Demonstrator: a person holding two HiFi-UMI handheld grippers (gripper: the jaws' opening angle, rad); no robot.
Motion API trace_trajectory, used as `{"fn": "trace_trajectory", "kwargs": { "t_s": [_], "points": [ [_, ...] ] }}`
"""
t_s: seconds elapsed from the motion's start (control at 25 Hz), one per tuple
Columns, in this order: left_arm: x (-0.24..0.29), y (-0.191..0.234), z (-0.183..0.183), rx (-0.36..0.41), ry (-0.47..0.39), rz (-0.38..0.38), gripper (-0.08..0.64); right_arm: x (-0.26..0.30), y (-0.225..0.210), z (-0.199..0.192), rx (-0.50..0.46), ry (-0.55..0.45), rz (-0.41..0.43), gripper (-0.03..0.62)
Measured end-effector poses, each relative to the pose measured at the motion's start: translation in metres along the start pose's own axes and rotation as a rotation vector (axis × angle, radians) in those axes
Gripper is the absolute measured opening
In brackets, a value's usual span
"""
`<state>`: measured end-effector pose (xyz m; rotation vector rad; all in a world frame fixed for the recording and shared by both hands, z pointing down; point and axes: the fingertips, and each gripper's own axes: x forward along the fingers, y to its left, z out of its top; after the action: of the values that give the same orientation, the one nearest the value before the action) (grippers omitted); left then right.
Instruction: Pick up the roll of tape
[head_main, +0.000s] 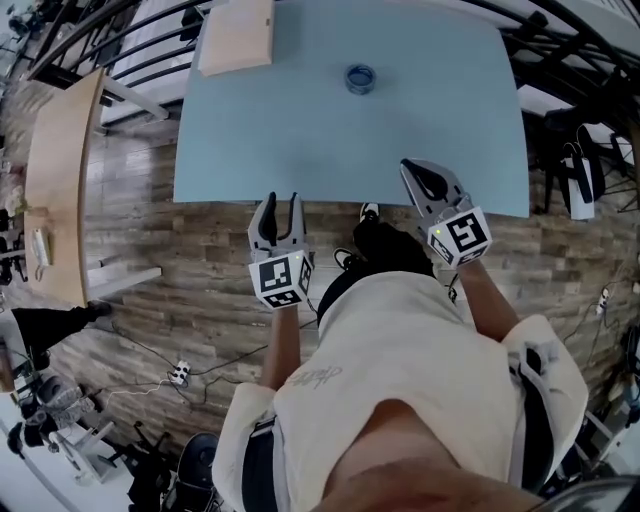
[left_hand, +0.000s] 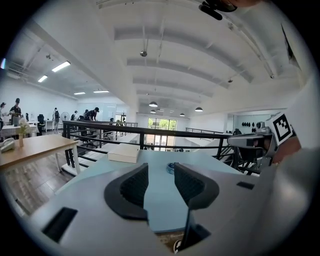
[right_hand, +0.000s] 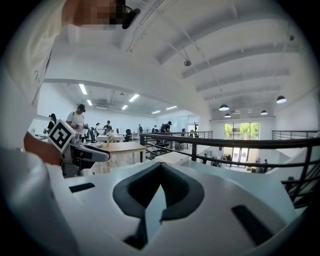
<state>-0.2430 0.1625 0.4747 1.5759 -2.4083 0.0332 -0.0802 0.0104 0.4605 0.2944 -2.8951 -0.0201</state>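
Observation:
The roll of tape (head_main: 360, 78) is a small blue ring lying flat near the far edge of the light blue table (head_main: 300, 140). Both grippers hover at the near edge, well short of it. My left gripper (head_main: 283, 198) is open with nothing between its jaws. In the left gripper view the tape (left_hand: 170, 167) shows far off, just beyond the gap of that gripper (left_hand: 161, 170). My right gripper (head_main: 408, 165) is shut and holds nothing, its tips meeting in the right gripper view (right_hand: 160, 170). The tape is not visible in the right gripper view.
A flat pale wooden box (head_main: 237, 35) lies on the table's far left corner and also shows in the left gripper view (left_hand: 124, 152). A black railing (left_hand: 150, 132) runs behind the table. A wooden desk (head_main: 60, 180) stands to the left, and cables lie on the wood floor (head_main: 180, 375).

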Motion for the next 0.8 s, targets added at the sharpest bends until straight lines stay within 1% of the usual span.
{"fn": "trace_trajectory", "kwargs": {
  "t_s": [0.08, 0.16, 0.28, 0.4, 0.6, 0.8],
  "points": [
    [0.009, -0.003, 0.002, 0.008, 0.010, -0.009, 0.175, 0.003, -0.007, -0.004, 0.015, -0.002, -0.007, 0.008],
    [0.021, -0.002, 0.009, 0.016, 0.015, -0.020, 0.175, 0.011, -0.014, 0.000, 0.018, -0.025, -0.019, 0.008],
    [0.038, -0.004, 0.023, 0.030, 0.014, -0.038, 0.175, 0.026, -0.029, 0.009, 0.014, -0.055, -0.030, 0.008],
    [0.059, -0.006, 0.039, 0.060, 0.011, -0.061, 0.175, 0.036, -0.047, 0.013, 0.040, -0.084, -0.064, 0.008],
    [0.106, -0.013, 0.067, 0.080, -0.014, -0.100, 0.175, 0.049, -0.088, 0.014, 0.056, -0.108, -0.109, 0.008],
    [0.147, -0.026, 0.074, 0.114, 0.012, -0.152, 0.175, 0.055, -0.129, 0.020, 0.071, -0.124, -0.168, 0.008]
  ]
}}
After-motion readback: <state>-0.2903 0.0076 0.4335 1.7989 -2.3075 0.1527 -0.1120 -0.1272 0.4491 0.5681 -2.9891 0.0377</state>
